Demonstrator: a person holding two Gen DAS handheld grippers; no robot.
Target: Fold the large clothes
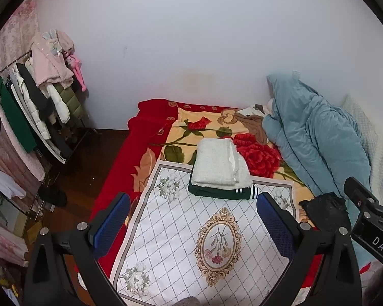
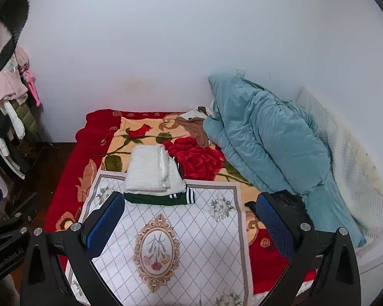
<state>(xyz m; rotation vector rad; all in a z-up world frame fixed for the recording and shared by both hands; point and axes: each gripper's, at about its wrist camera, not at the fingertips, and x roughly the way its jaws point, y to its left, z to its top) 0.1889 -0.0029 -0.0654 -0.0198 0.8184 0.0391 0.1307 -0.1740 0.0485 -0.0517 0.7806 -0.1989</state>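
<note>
stack: folded white fleece garment (image 1: pixel 220 164) sits on folded dark-green striped-cuff garment (image 1: pixel 222 192), at far edge of white diamond-print floral mat (image 1: pixel 181 232).
next item: likely crumpled black garment (image 1: pixel 325 207), just right of mat.
left gripper (image 1: pixel 192 225): spread, empty.
right gripper (image 2: pixel 189 225): spread, empty.
tip: spread it flat mid-mat before folding.

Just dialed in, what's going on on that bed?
Both grippers, left gripper and right gripper, hang open over the patterned mat, holding nothing. A folded white garment sits stacked on a folded dark green one at the mat's far edge. A black garment lies unfolded beside the blue quilt.
</note>
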